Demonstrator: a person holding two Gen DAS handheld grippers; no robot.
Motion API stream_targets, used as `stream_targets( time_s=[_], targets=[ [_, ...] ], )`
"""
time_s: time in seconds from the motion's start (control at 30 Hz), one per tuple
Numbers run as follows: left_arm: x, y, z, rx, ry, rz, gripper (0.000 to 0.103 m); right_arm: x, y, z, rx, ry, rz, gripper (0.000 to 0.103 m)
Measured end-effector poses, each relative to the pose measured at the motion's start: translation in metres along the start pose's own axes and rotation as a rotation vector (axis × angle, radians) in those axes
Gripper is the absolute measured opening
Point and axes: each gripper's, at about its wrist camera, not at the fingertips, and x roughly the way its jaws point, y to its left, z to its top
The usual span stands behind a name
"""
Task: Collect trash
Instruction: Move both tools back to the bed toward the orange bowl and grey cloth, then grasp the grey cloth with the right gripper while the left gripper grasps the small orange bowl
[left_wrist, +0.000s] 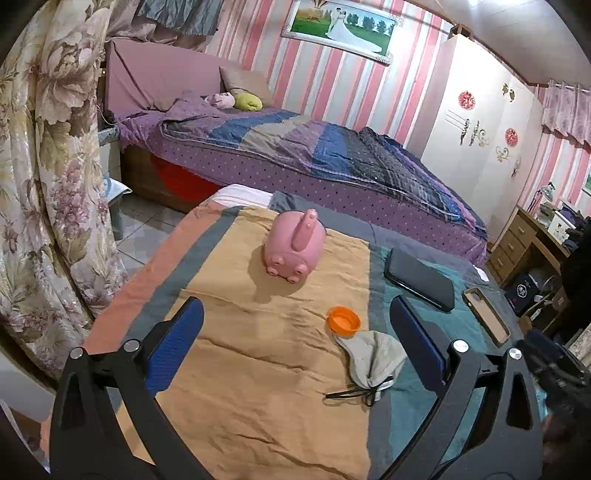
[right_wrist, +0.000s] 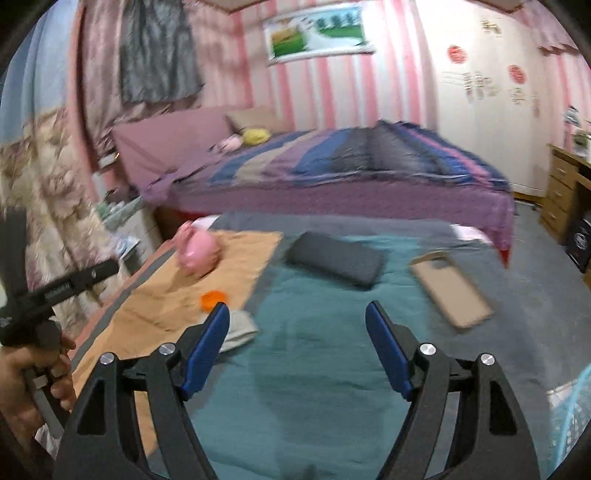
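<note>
Used face mask (left_wrist: 373, 360), grey with dark ear loops, lies crumpled on the striped cloth-covered surface (left_wrist: 258, 369), just inside the right-hand finger of the left gripper (left_wrist: 296, 328) and close ahead of it. Orange cap (left_wrist: 343, 320) sits touching the mask's far edge, also between the left gripper's two fingers but nearer the right one. Both blue-padded fingers of the left gripper are spread wide, with nothing between the pads. Pink piggy bank (left_wrist: 295, 246) lies on its side farther ahead, roughly centred on the left gripper's axis.

Right gripper (right_wrist: 297, 314): fingers likewise wide apart and holding nothing, poised above the teal stripe of the cloth. In the right wrist view, which is motion-blurred, the mask (right_wrist: 240, 326) shows partly behind the left-hand finger tip, with the orange cap (right_wrist: 213, 298) just beyond it. A dark rectangular case (right_wrist: 334, 258) lies ahead of the right gripper, slightly left of its axis; a tan phone case (right_wrist: 452, 291) lies ahead and to its right. The person's hand (right_wrist: 33, 373) grips the left tool's handle at the far left of that view.

Background: a bed (left_wrist: 314, 155) with a striped quilt beyond the work surface.
</note>
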Motion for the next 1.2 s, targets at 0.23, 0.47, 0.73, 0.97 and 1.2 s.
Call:
stream_targets(
  time_s=[0.23,0.47,0.73,0.97,1.2],
  targets=[
    [0.006,0.016,0.010,-0.012,0.003,-0.053,0.097,0.063,0.069,0.001,-0.062,0.074,0.058,0.075],
    [0.033,0.032,0.002,0.000,0.069,0.004,0.097,0.113,0.096,-0.014,-0.058,0.175,0.081,0.075],
    [0.046,0.047,-0.003,-0.035,0.102,0.037,0.097,0.154,0.132,-0.034,-0.161,0.293,0.051,0.074],
    [0.058,0.030,-0.008,-0.001,0.132,0.019,0.097,0.154,0.132,-0.041,-0.210,0.294,0.025,0.024],
    [0.072,0.015,-0.018,0.049,0.166,0.012,0.097,0.117,0.089,-0.028,-0.125,0.268,0.074,0.008]
  ],
)
